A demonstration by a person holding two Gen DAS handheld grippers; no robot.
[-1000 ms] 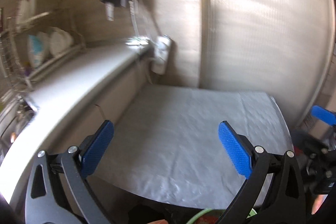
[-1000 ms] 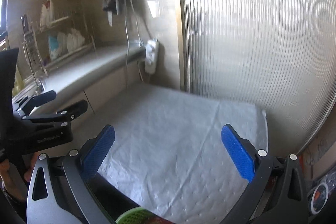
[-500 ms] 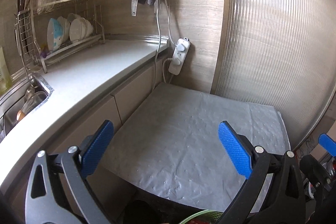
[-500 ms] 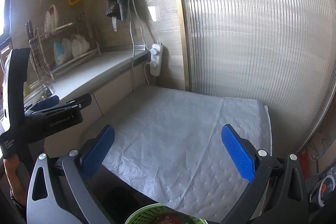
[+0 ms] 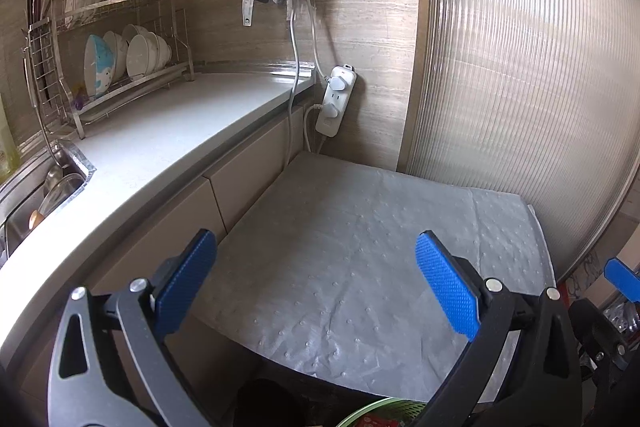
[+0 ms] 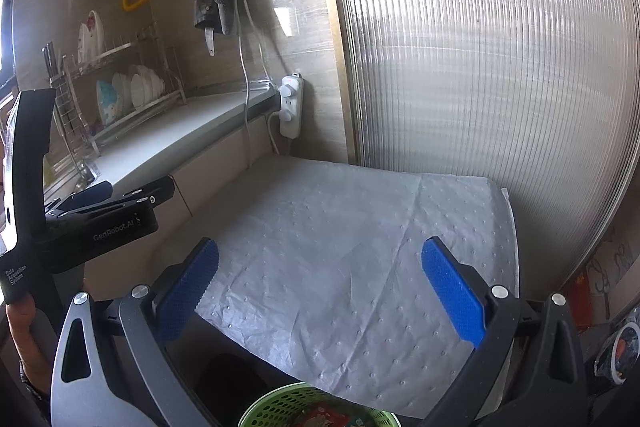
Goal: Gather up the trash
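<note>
A green perforated basket (image 6: 316, 407) with coloured trash in it sits at the bottom edge of the right wrist view, just below the grey padded surface (image 6: 352, 255). Its rim also shows in the left wrist view (image 5: 380, 413). My left gripper (image 5: 316, 287) is open and empty above the grey padded surface (image 5: 360, 247). My right gripper (image 6: 320, 291) is open and empty above the same surface. The left gripper also shows in the right wrist view (image 6: 100, 215), to the left.
A white counter (image 5: 160, 147) runs along the left with a dish rack (image 5: 116, 55) and a sink (image 5: 44, 191). A power strip (image 5: 336, 99) hangs on the back wall. A ribbed translucent panel (image 5: 520, 87) closes the right side.
Both views have risen and steadied: the counter, dish rack and wall sit lower and sharper in frame. More of the green basket shows in the right wrist view. Both grippers stay open.
</note>
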